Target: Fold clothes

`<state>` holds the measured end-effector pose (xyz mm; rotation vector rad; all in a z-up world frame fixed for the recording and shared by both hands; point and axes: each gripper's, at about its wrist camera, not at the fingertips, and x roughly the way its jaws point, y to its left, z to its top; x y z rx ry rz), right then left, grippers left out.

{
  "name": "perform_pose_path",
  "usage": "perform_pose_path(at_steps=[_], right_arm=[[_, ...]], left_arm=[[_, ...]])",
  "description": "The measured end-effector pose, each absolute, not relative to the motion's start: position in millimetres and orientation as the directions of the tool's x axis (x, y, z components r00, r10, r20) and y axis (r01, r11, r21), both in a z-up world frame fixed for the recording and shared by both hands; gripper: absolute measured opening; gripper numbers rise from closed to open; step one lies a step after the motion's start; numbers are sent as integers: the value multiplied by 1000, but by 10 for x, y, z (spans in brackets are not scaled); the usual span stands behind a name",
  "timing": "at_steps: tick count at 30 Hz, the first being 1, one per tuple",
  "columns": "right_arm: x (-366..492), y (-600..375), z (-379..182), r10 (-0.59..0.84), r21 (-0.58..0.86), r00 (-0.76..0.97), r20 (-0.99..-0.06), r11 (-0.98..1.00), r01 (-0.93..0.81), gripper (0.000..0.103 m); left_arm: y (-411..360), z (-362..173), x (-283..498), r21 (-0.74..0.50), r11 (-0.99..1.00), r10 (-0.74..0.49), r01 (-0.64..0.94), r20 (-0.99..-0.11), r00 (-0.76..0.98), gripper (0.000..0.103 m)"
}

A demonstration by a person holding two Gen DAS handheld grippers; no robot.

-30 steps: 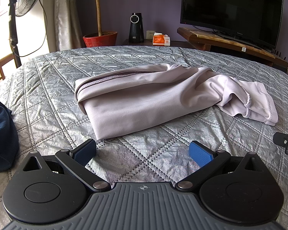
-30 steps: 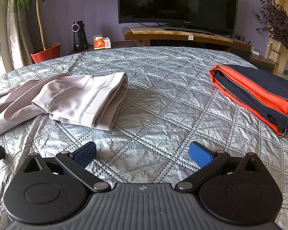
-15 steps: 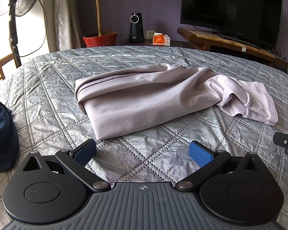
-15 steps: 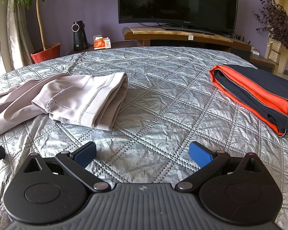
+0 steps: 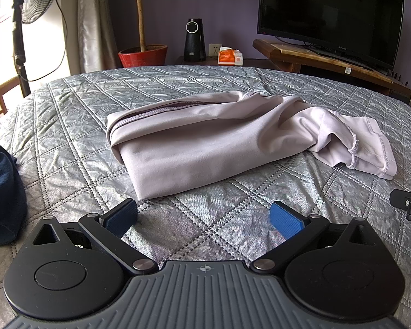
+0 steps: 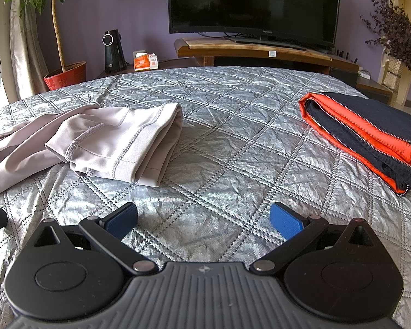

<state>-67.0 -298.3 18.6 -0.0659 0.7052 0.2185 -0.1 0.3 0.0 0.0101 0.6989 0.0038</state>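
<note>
In the left wrist view, the left gripper [image 5: 204, 216] is seen at the bottom of the frame with its blue-padded fingers spread wide and nothing held between them. A pale lilac garment [image 5: 205, 148] is laid across the middle of the frame on a silver quilted bedspread [image 5: 68, 115]; it is partly folded lengthwise, and its loose cuffed end is bunched toward the right. The garment's near corner is placed just beyond the left finger. A dark blue fleece item [image 5: 0, 192] is cut off by the left edge. A television [image 5: 328, 16] is shown at upper right, a red plant pot [image 5: 142, 54] and a standing fan [image 5: 33, 0] at upper left.

In the right wrist view, the right gripper [image 6: 204, 216] is likewise seen at the bottom, fingers spread wide and empty above bare bedspread. The lilac garment's cuffed end is found at centre left, reaching off the left edge. A folded navy and orange jacket [image 6: 370, 137] with a zip is laid at the right of the frame, well apart from the lilac garment.
</note>
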Motion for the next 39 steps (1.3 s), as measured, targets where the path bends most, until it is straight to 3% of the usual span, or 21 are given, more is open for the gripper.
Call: perform_pose_path(at_steps=[21,26,33,39], right_arm=[[-672,-2985,182,177,14,740,-649,975,-221,103],[-669,-2985,181,177,14,740,-649,975,-221,103],[-666,-2981,180,178,13,739,-650,975,-223,103],[-638,-2983,210,202,10,723,-660,966,-260,103]], left_arm=[[5,3,1,8,1000,5,1,-644,765,103],[4,68,68,6,999,-25,41,-692,721,103],[5,374,382,9,1000,25,-29,-786,617,103],[151,899,519,-11,999,16,-36,-743,669,103]])
